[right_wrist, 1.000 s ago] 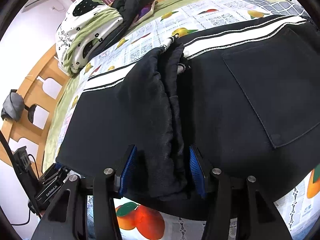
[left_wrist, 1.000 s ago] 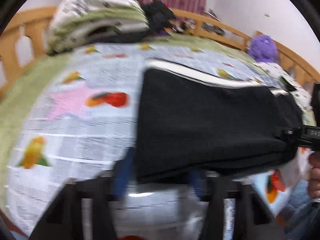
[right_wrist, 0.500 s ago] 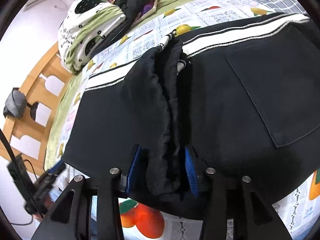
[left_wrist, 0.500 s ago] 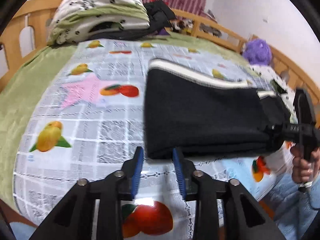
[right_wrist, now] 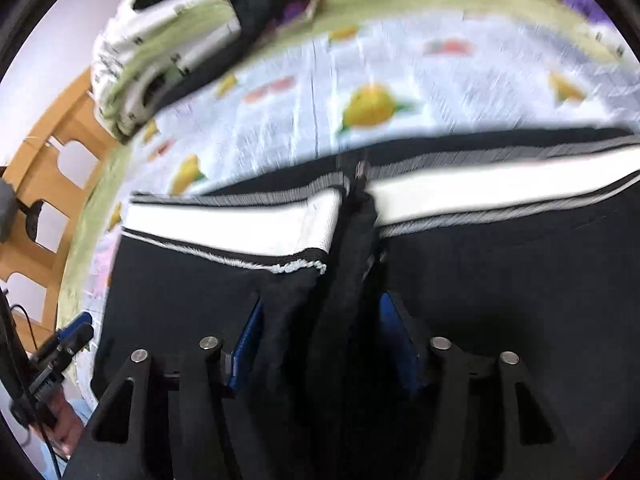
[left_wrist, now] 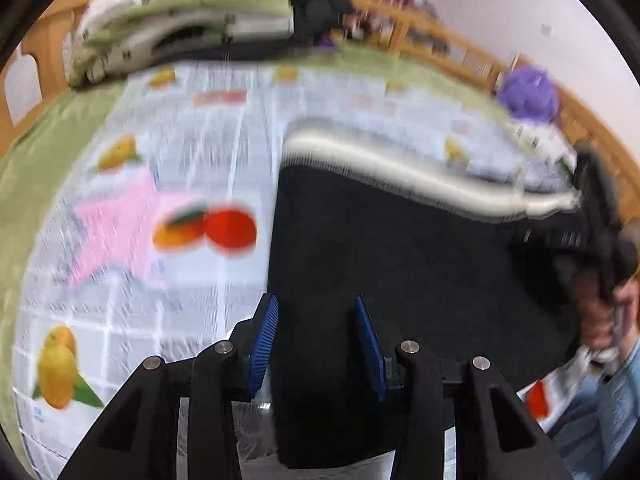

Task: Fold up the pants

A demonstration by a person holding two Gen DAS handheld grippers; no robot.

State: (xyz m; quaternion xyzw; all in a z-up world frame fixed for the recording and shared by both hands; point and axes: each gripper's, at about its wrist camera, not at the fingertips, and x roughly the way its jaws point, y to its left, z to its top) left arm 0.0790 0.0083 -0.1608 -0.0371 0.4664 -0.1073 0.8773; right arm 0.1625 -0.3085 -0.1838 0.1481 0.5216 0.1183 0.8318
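Motion blur smears the pants (left_wrist: pixel 400 248) and bedsheet (left_wrist: pixel 192 152) print

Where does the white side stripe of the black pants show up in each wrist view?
Left wrist view: the white stripe runs along the far edge of the black pants, centre to right.
Right wrist view: the stripe crosses mid-frame, split by a bunched fold.
Shared landmark: the folded green-and-white bedding, upper left in both.

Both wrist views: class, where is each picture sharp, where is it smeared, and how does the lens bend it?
Left wrist view: gripper fingers fairly crisp; fruit-print sheet and pants streaked by motion blur. Right wrist view: fingers sharp, white stripe and bedding blurred. Both: fisheye curves the bed, dark circular rim.
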